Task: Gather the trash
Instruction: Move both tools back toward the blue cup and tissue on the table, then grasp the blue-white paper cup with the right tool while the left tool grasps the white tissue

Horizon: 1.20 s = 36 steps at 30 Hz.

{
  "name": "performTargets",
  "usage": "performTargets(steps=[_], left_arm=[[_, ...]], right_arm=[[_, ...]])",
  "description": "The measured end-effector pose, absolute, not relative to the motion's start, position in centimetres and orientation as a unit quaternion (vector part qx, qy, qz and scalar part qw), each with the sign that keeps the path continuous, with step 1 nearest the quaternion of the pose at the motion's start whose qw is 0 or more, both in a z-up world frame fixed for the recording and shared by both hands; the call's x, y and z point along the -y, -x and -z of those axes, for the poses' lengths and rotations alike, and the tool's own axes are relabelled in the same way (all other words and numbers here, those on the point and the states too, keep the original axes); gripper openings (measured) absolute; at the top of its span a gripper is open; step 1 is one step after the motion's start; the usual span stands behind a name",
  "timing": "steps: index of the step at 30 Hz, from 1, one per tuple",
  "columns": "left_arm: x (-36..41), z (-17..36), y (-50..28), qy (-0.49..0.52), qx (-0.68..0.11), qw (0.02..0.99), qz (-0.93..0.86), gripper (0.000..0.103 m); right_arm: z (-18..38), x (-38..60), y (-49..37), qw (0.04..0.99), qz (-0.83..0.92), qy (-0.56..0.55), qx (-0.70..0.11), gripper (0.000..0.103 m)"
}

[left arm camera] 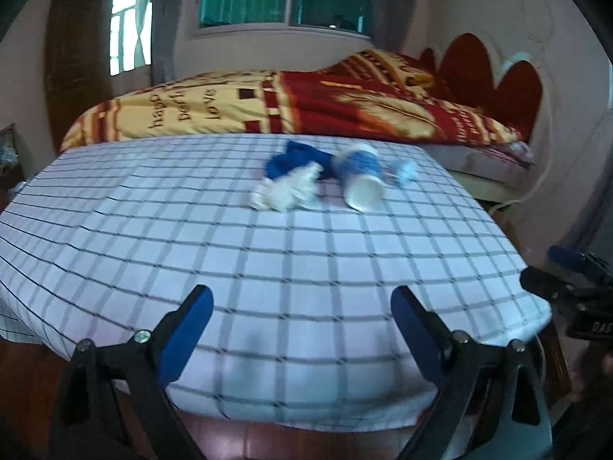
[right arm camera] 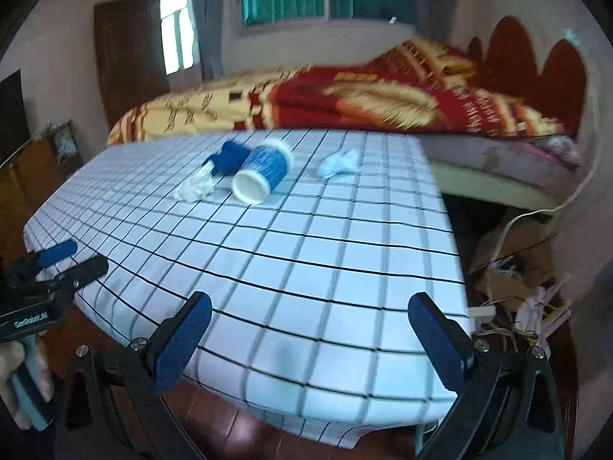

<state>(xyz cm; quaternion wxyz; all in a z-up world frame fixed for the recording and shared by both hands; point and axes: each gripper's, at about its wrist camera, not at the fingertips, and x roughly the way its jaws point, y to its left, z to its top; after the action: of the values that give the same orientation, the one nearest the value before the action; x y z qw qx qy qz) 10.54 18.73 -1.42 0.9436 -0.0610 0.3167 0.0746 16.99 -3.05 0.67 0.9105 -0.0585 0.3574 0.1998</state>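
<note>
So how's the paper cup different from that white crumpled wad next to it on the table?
The paper cup is a rigid cylinder lying on its side with a blue printed wall and a white end facing the cameras; the white wad is a shapeless, crumpled, all-white clump. The cup is bulkier and stands higher than the wad. Both rest on the checked tablecloth, untouched by either gripper.

Table: a checked white tablecloth point(left arm camera: 268, 260) is spread over it.
Ahead of the grippers, at the far end: a blue paper cup point(left arm camera: 360, 180) is laid on its side.
Left of the cup: a white crumpled wad point(left arm camera: 287, 191) and a dark blue scrap point(left arm camera: 295, 159) are seen, touching.
Right of the cup: a pale blue scrap point(right arm camera: 339, 163) is seen apart.
</note>
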Motion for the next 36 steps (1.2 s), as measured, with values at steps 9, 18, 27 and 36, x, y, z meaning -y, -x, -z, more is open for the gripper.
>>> performTargets(steps=[9, 18, 27, 36], left_arm=[[-22.6, 2.0, -15.6, 0.052, -0.322, 0.94, -0.096, 0.088], [-24.4, 3.3, -20.4, 0.065, -0.342, 0.932, -0.097, 0.086], [-24.5, 4.1, -22.8, 0.07, -0.357, 0.928, -0.085, 0.086], [-22.7, 4.2, -26.8, 0.07, -0.37, 0.924, -0.064, 0.085]], right_arm=[[-1.3, -3.8, -24.7, 0.908, -0.213, 0.065, -0.355, 0.103], [1.1, -9.9, -31.8, 0.898, -0.209, 0.076, -0.38, 0.094], [3.6, -11.8, -37.4, 0.865, -0.252, 0.046, -0.432, 0.067], [2.1, -8.8, -36.1, 0.882, -0.251, 0.056, -0.394, 0.065]])
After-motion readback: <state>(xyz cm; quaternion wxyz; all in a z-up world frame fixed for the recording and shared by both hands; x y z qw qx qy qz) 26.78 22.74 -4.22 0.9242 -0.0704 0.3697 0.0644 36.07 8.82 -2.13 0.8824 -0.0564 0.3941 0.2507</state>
